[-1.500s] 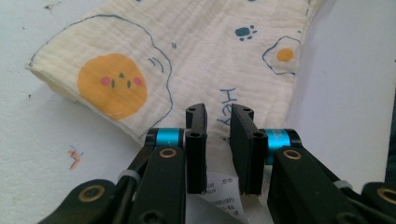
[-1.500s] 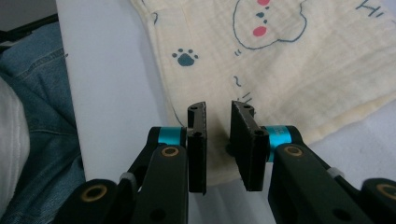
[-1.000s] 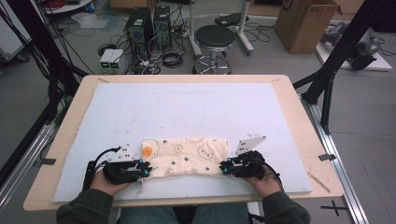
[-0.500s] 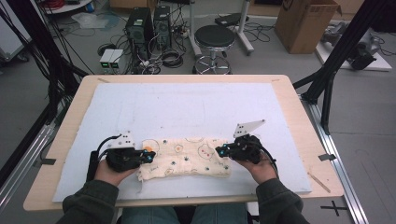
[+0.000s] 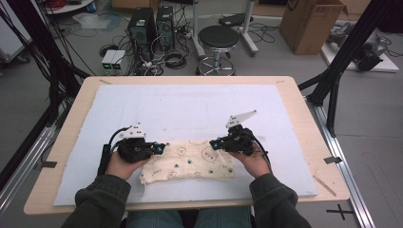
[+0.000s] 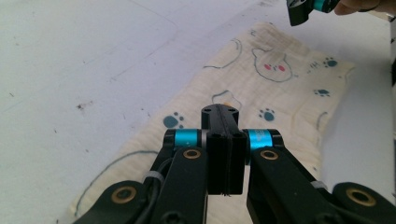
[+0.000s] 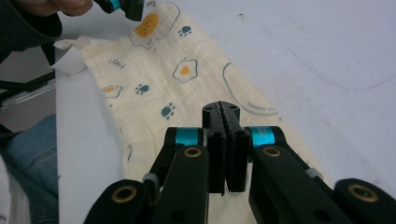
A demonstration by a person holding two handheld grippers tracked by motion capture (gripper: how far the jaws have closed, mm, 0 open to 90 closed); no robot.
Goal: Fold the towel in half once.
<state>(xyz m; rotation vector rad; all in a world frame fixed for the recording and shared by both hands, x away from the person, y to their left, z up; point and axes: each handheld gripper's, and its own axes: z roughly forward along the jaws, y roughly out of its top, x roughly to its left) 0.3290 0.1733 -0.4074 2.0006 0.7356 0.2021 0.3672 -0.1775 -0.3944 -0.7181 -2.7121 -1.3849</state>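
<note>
Two tools work at a cream cloth [image 5: 190,163] printed with fried eggs and paw marks, which lies in a long strip on the pale blue mat [image 5: 199,107] near the front edge of the counter [image 5: 304,111], between the person's hands. In the high view the left tool [image 5: 159,147] sits over the cloth's left end and the right tool [image 5: 215,142] over its upper right part, but from up there their tips are too small and dark to read. The left gripper view shows the left tool [image 6: 219,112] with its jaws pressed flat together; whether a fold of fabric is caught between them cannot be told, because the black jaws hide the spot where they meet the cloth. The right gripper view shows the same of the right tool [image 7: 220,109]: jaws together above the cloth [image 7: 187,74], with only a thin seam between them and the contact point covered. Both sets of jaws have just been closing. In the high view the cloth's lower left corner is rumpled and partly hidden by the left hand [image 5: 121,164], and the right hand [image 5: 252,159] covers its right edge. Both sleeves are cut off by the bottom of the picture. In the right gripper view a blue trouser leg [image 7: 28,154] shows at the left, below the counter's edge.
</note>
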